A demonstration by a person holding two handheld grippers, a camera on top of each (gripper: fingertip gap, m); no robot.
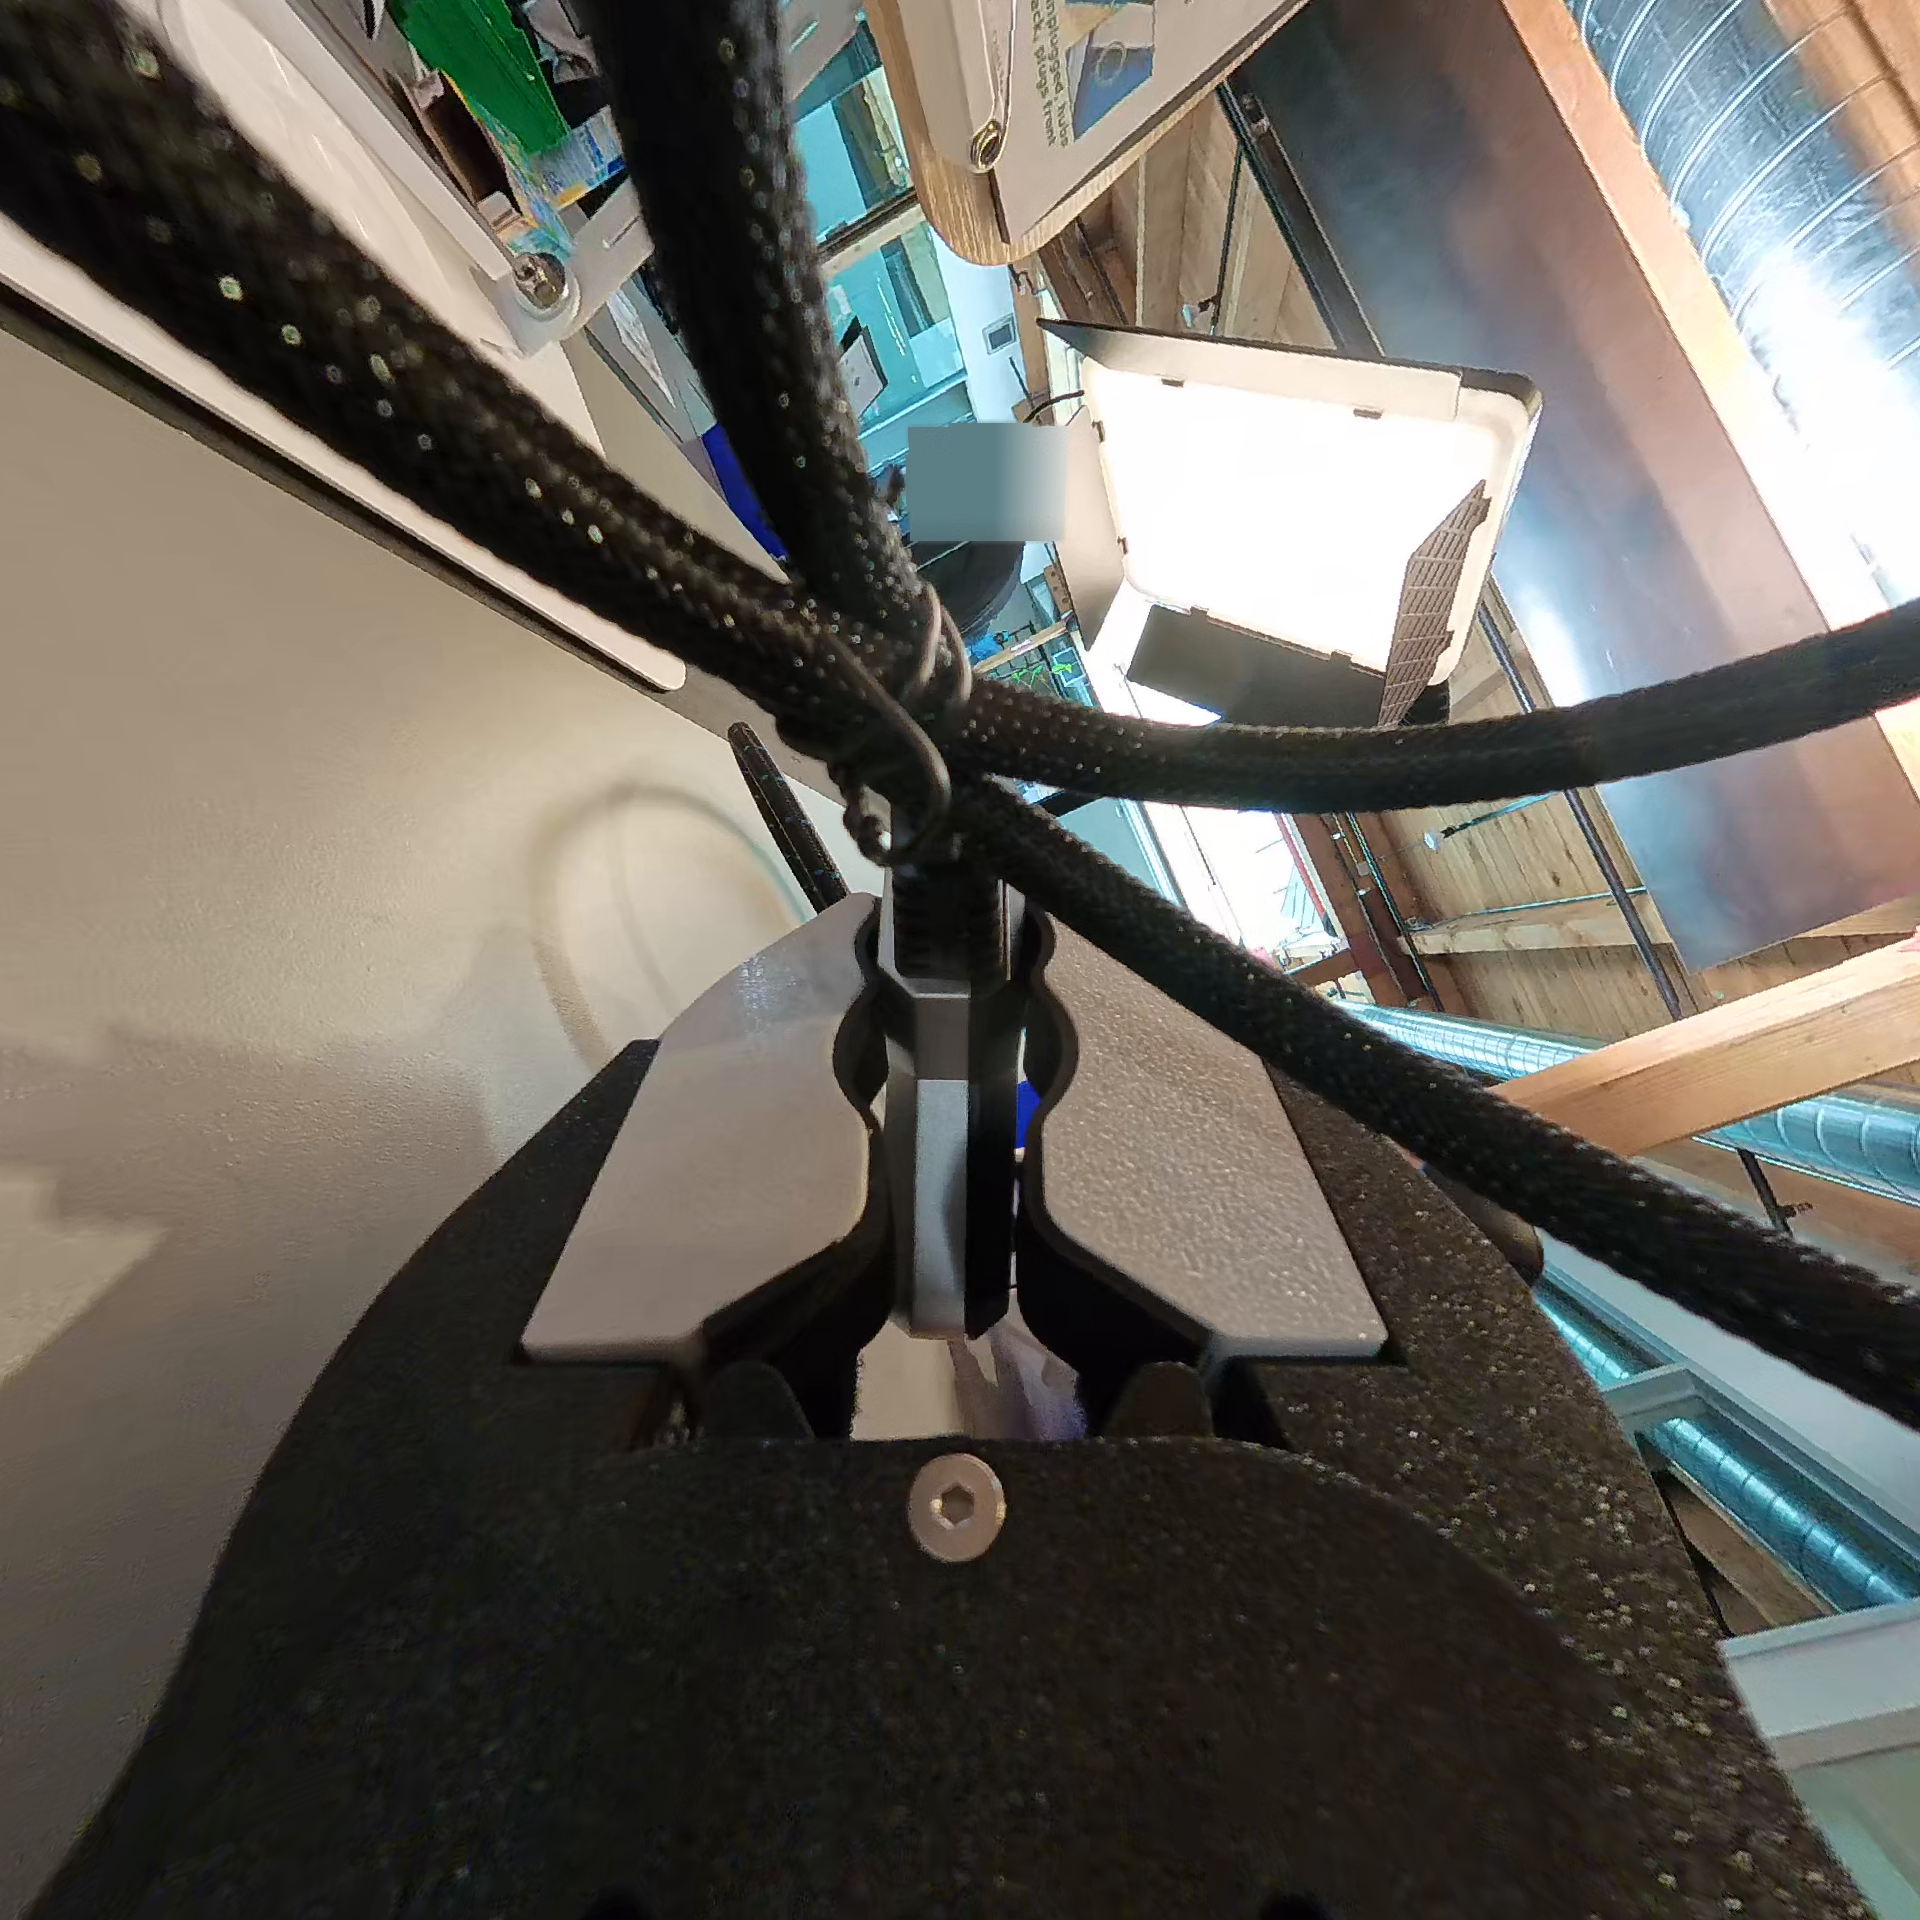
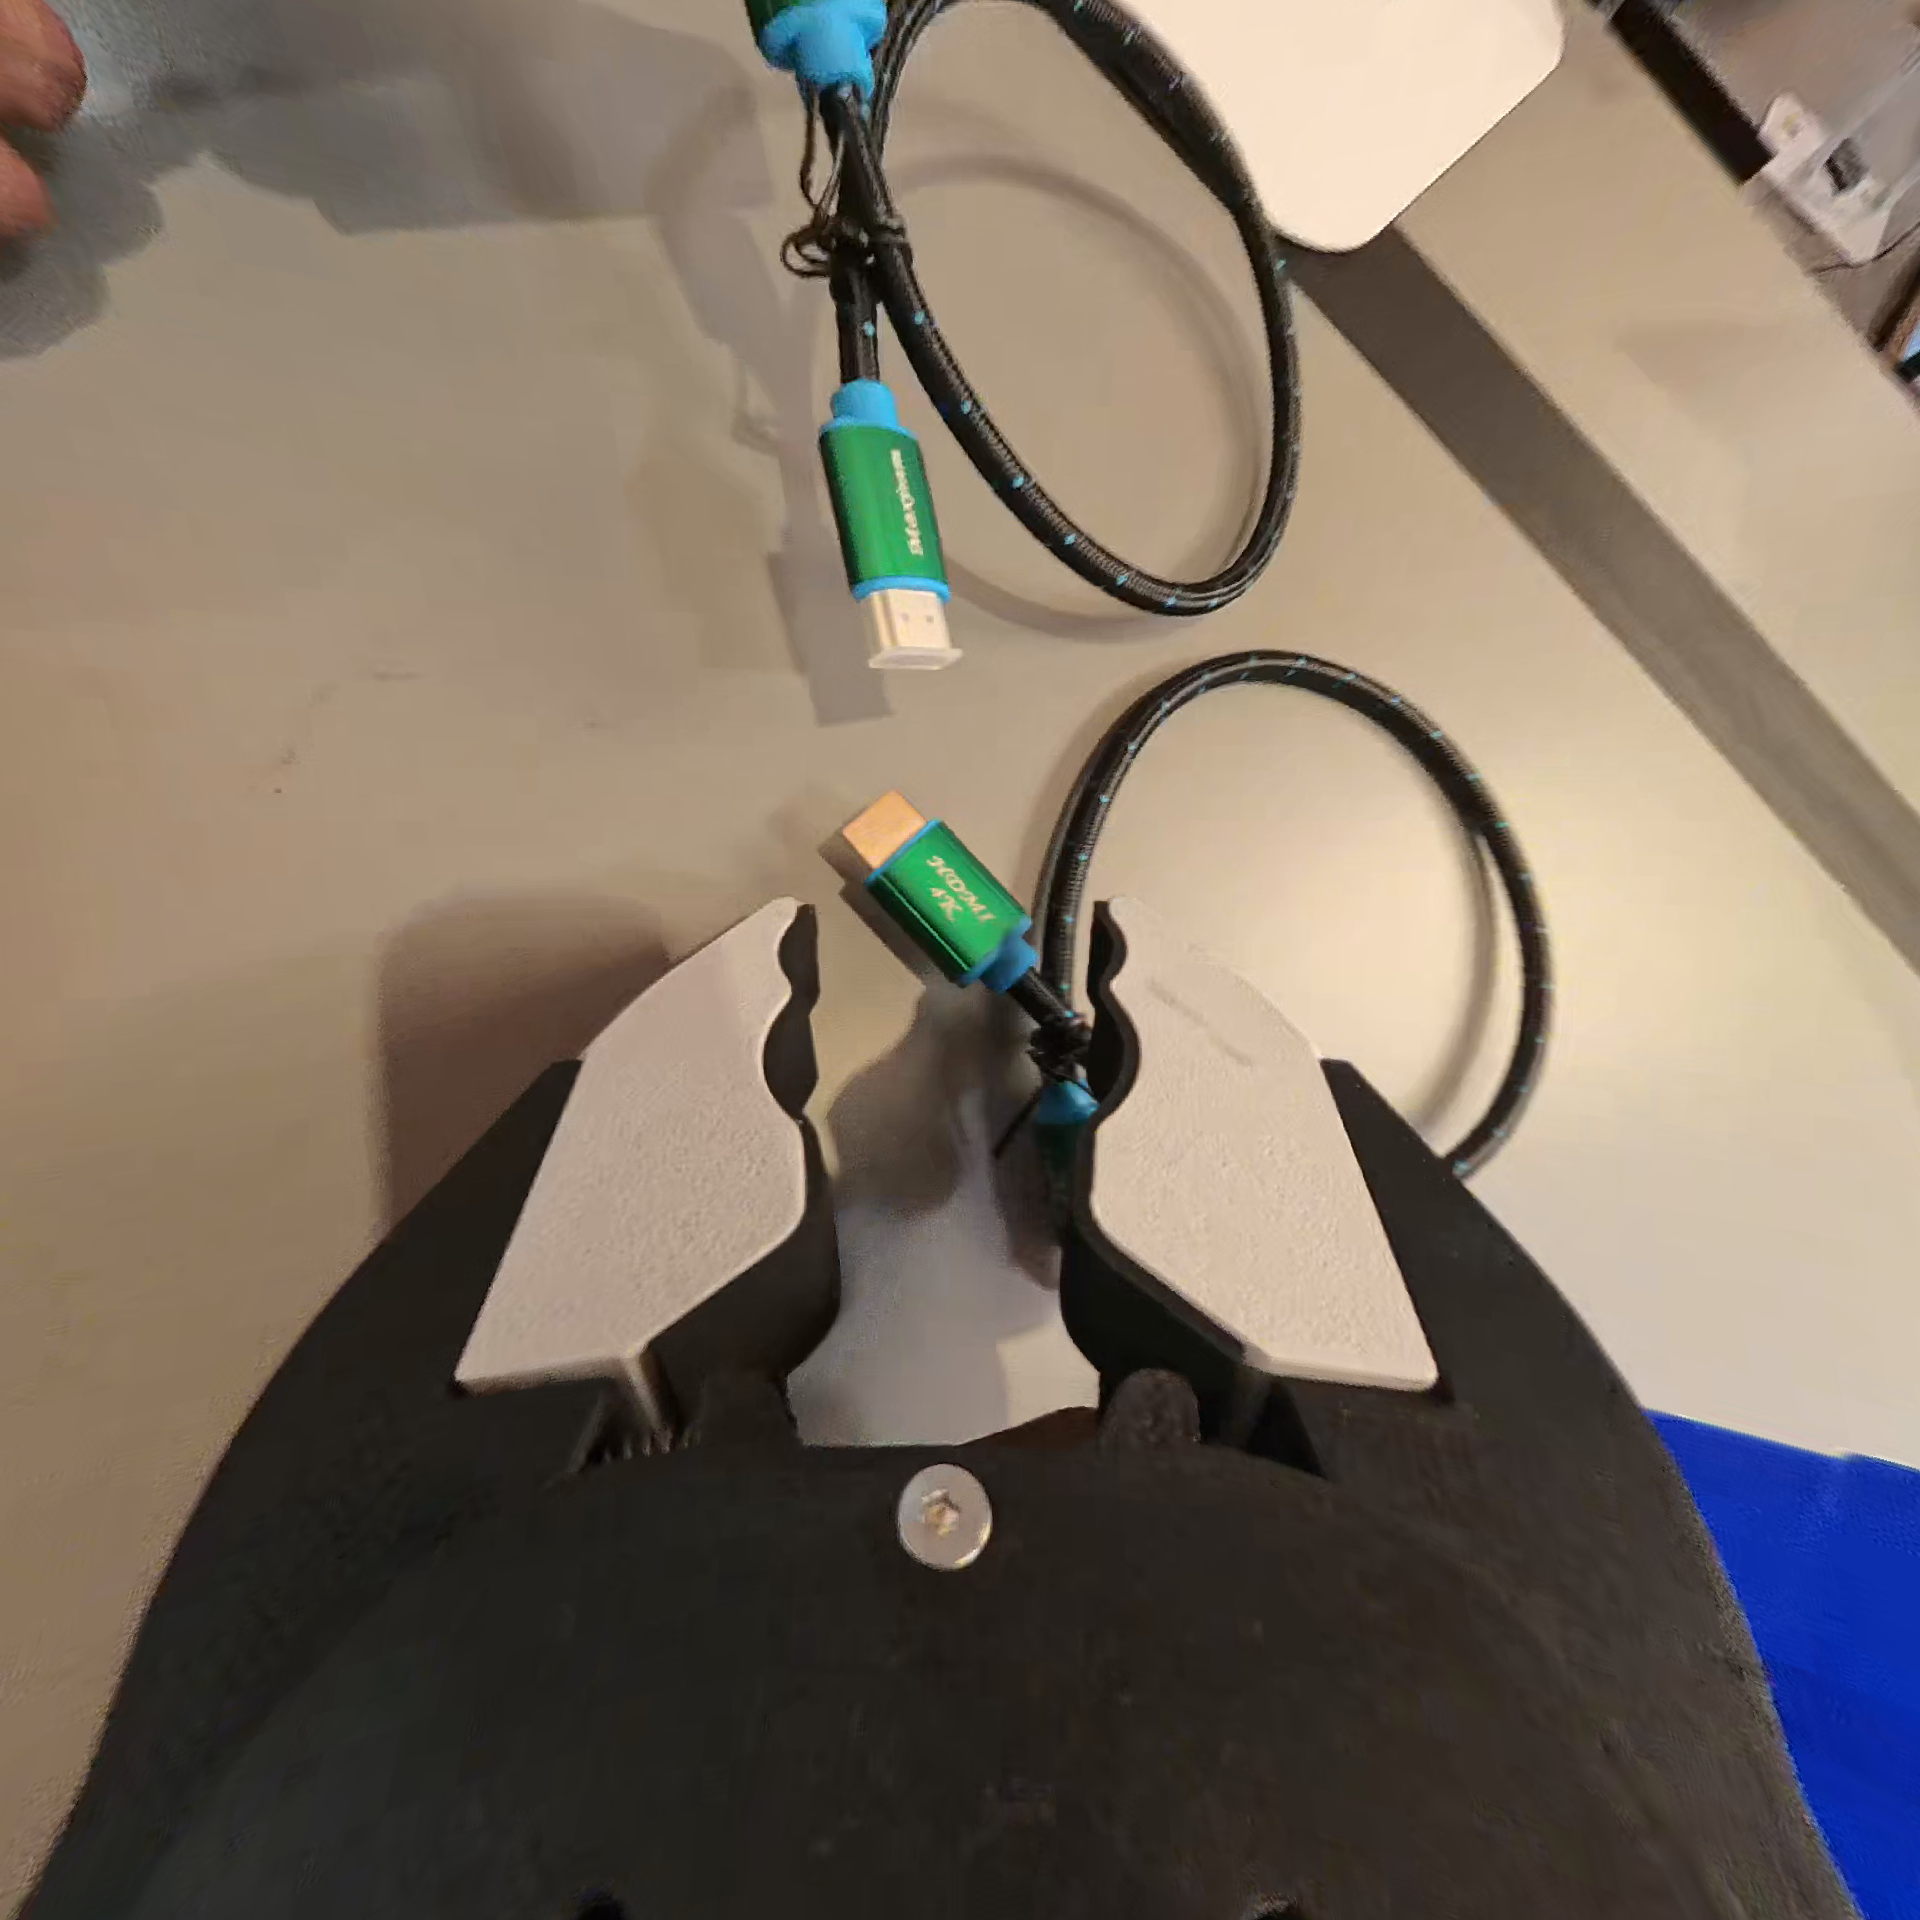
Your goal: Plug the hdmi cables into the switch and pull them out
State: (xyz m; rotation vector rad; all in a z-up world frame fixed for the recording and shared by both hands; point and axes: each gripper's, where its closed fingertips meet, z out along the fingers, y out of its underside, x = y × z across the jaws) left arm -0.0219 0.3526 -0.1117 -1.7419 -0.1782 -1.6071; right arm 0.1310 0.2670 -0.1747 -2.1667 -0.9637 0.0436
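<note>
Beige matte tabletop (image 2: 364,623), faint scuffs, with a white rounded sheet (image 2: 1403,104) at the far edge. Blue patch (image 2: 1818,1610) at lower right, kind unclear. Part of a person's hand (image 2: 31,125) at top left.

Overhead in the left wrist view: wooden beams (image 1: 1714,1049), silver ribbed ducts (image 1: 1766,208), a bright light panel (image 1: 1278,499) and windows. Wood-backed sign board (image 1: 1039,104) carrying printed text.

Left gripper (image 1: 951,914): narrow gap, fingers closed on a connector plug (image 1: 940,1039) seen edge-on, grey and black, pads against its sides. Black braided cable (image 1: 1247,1039) fanning out from it in several strands, bound by a twist tie (image 1: 914,748) just past the fingertips. Bundle lifted off the table.

Right gripper (image 2: 951,914): part-open, gripping nothing. Green connector (image 2: 940,904) with blue collar, gold tip and gold lettering, tilted between the fingertips on the table, clear gap to the left finger. Its black cable with blue flecks (image 2: 1455,790) looped beside the right finger, contact hard to tell.

Farther off, a hanging green connector (image 2: 883,509), silver tip down, also lettered, with its coiled cable (image 2: 1247,416).
</note>
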